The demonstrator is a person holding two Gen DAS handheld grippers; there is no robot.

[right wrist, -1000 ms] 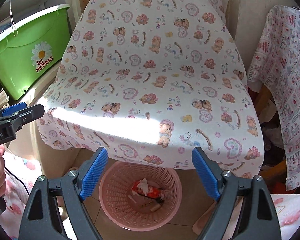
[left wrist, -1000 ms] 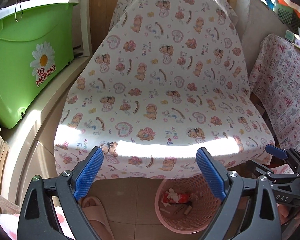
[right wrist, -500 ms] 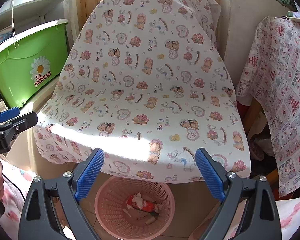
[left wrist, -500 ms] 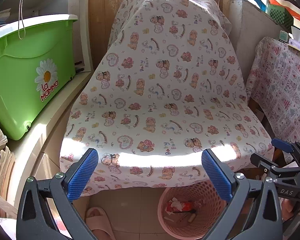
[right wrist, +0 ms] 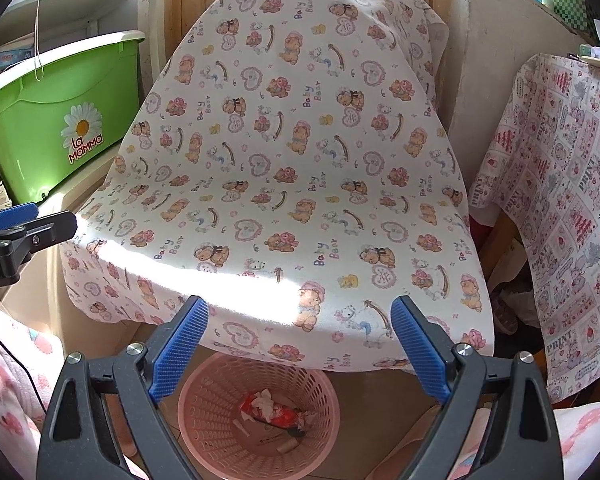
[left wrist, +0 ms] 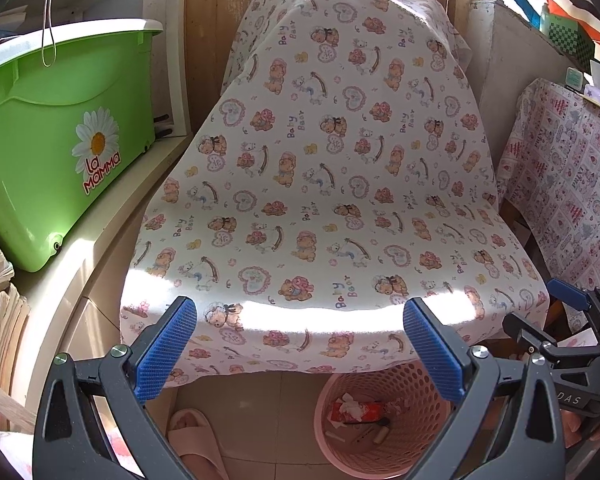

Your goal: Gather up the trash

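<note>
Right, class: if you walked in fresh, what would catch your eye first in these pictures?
The teddy-bear print cloth draped over a chair fills the middle. Left of it sits a bright green tub with a daisy logo. Below the cloth's front edge stands a pink basket holding a red wrapper and scraps.

Draped chair (right wrist: 292, 184) overhangs basket (right wrist: 204, 408) (front open).

One basket (right wrist: 204, 412), two tongs (left wrist: 300, 350)
</note>
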